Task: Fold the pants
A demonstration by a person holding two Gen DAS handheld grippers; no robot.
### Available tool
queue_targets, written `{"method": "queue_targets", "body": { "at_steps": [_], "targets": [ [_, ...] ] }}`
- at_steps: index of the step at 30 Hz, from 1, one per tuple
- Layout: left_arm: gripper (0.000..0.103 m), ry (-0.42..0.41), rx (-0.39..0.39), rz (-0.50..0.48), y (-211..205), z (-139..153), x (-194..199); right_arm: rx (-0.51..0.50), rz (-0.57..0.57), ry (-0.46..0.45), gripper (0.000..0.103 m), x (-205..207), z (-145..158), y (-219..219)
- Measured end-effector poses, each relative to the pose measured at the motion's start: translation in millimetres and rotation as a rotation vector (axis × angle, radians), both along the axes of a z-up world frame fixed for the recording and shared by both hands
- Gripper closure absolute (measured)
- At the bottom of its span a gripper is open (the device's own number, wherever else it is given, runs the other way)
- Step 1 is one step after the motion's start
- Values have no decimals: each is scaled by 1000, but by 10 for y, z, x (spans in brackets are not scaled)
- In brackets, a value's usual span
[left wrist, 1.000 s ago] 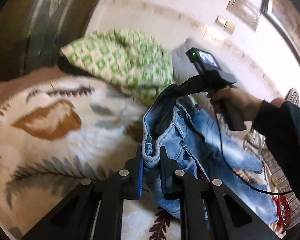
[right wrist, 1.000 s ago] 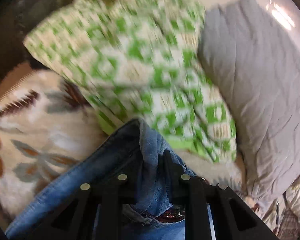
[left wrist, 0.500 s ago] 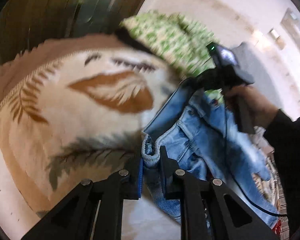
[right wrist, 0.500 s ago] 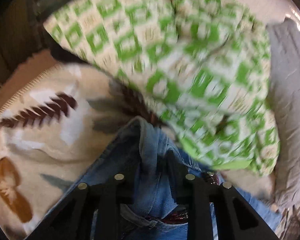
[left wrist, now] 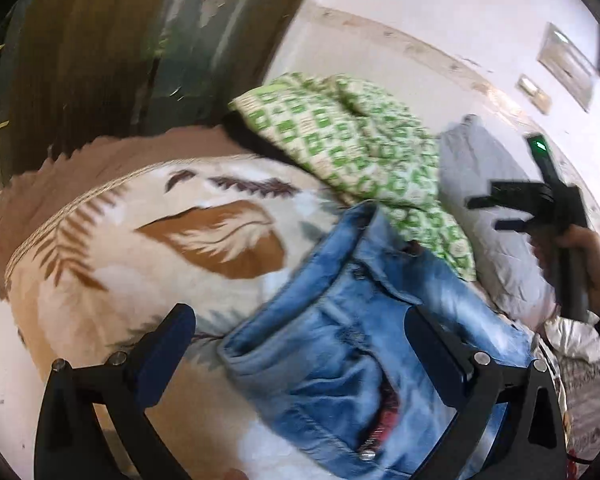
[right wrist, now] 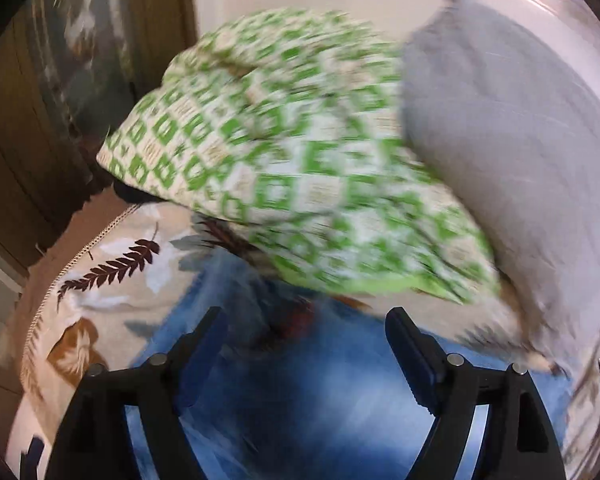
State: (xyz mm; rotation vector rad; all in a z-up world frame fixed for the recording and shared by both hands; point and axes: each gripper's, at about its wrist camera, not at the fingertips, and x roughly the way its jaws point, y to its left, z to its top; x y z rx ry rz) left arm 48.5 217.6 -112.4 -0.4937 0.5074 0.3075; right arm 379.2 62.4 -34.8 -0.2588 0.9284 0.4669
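Faded blue denim pants (left wrist: 364,332): coarse matt cloth. Leaf-print beige blanket (left wrist: 148,248): fuzzy fleece. Green-checked woven pillow (right wrist: 284,160), grey cloth pillow (right wrist: 512,148): matt. Black left gripper (left wrist: 300,344): matt plastic, metal screws.

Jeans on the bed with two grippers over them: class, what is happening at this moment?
A person is folding blue jeans on a leaf-patterned blanket. Both grippers are open and grip nothing. The left gripper hovers over the waistband end of the jeans. The right gripper, held in the person's hand, is off to the side near the grey pillow. A green checked pillow lies just beyond the jeans.
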Motion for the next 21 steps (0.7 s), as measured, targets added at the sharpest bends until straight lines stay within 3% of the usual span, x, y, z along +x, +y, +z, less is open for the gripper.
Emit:
{"method": "queue_targets", "body": {
  "at_steps": [3, 6, 8, 12, 17, 21],
  "targets": [
    [0, -29, 16, -74, -201, 73, 98, 23, -87, -13, 18, -165, 180, -744],
    [0, -49, 54, -171, -469, 166, 226, 57, -191, -7, 9, -286, 250, -1477],
    [0, -54, 89, -221, -653, 219, 309, 84, -267, 28, 1, -412, 264, -2062],
    [0, -47, 124, -376, -1081, 313, 495, 141, -375, 91, 0, -727, 157, -2971],
    [0, 15, 170, -553, -1591, 481, 791, 180, -450, 74, 0, -1226, -20, -3597],
    [0, 54, 190, -621, -1848, 576, 969, 238, -517, 62, 0, -1574, -212, -3982]
  ]
}}
